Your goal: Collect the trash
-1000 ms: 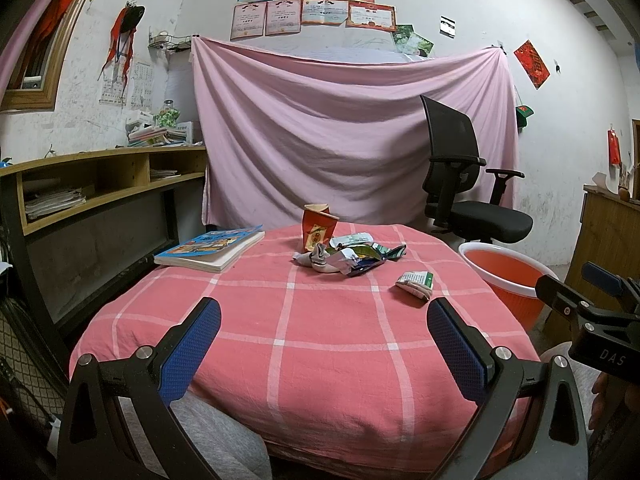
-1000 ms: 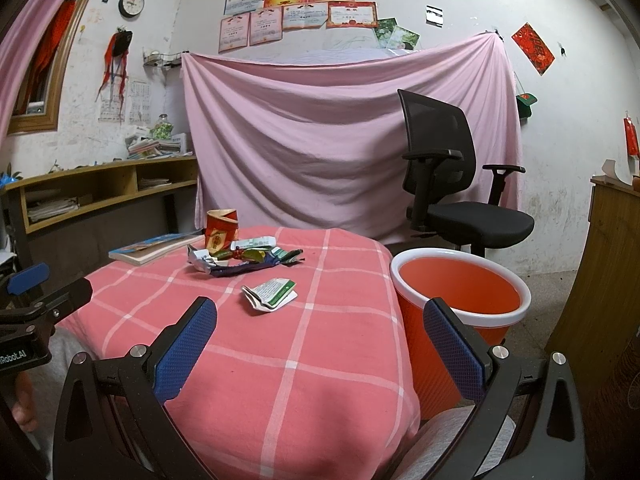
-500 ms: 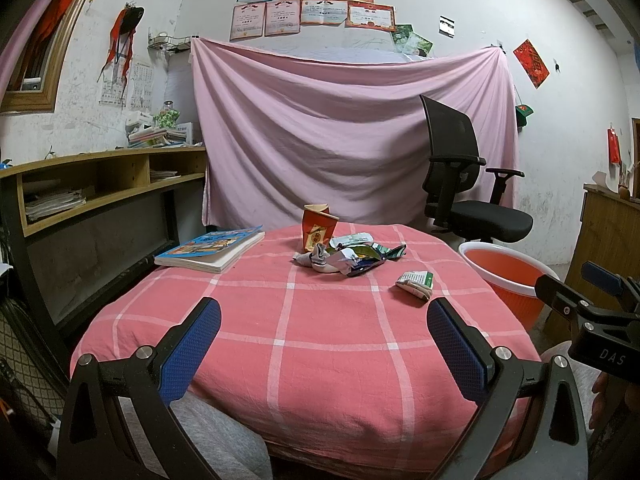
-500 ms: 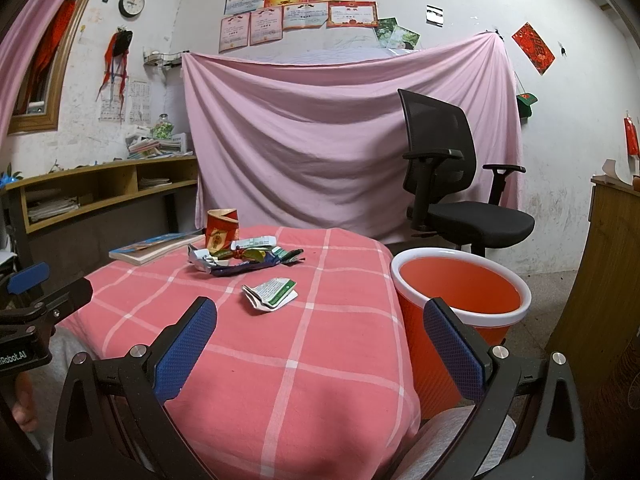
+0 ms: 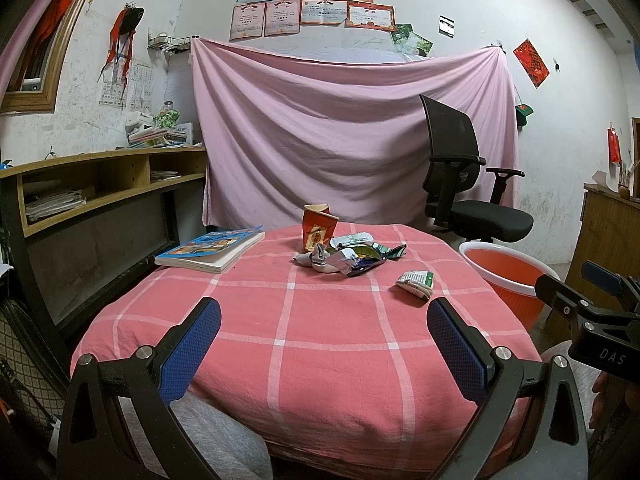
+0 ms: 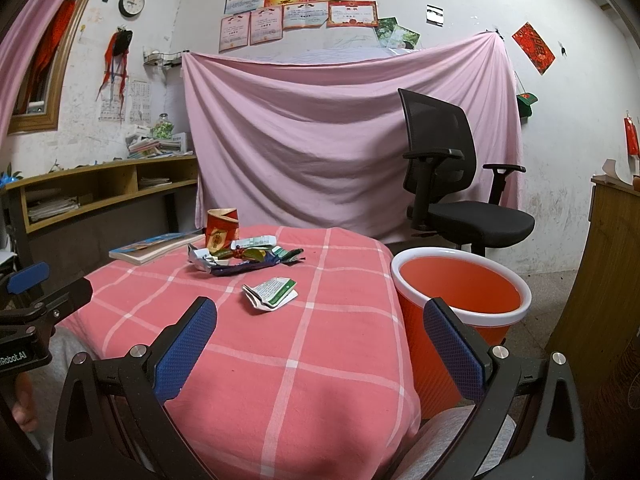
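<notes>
Both the left tongs (image 5: 323, 316) and right tongs (image 6: 320, 316) gape wide, empty. Ahead of the right pair on the counter (image 6: 340, 344) lies a crumpled wrapper (image 6: 270, 293) (light, limp, probably slippery); pinch its raised folded edge. The bin (image 6: 460, 292) stands just right.

On the table (image 5: 320, 344), the book (image 5: 210, 249) lies left of the wrappers (image 5: 348, 258); the bin (image 6: 460, 300) stands right.
</notes>
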A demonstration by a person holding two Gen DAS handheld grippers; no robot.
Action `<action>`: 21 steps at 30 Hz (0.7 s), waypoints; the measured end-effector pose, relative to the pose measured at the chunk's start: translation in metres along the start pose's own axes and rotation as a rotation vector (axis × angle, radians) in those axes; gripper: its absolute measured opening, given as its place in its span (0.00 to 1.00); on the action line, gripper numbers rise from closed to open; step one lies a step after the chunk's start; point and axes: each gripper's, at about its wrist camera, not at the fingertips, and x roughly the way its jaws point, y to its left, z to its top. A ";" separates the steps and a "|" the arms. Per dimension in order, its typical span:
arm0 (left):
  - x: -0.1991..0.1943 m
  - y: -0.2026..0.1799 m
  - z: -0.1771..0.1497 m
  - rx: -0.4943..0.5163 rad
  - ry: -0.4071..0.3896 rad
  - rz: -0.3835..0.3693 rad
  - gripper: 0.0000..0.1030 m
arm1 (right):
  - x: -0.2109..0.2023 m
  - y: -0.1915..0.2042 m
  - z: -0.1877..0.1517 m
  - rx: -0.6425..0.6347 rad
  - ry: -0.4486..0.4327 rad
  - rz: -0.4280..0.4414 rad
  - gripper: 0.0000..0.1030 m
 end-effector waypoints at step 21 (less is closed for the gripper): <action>0.000 0.001 0.000 -0.002 0.001 -0.004 0.98 | 0.002 0.001 0.001 0.001 0.000 0.004 1.00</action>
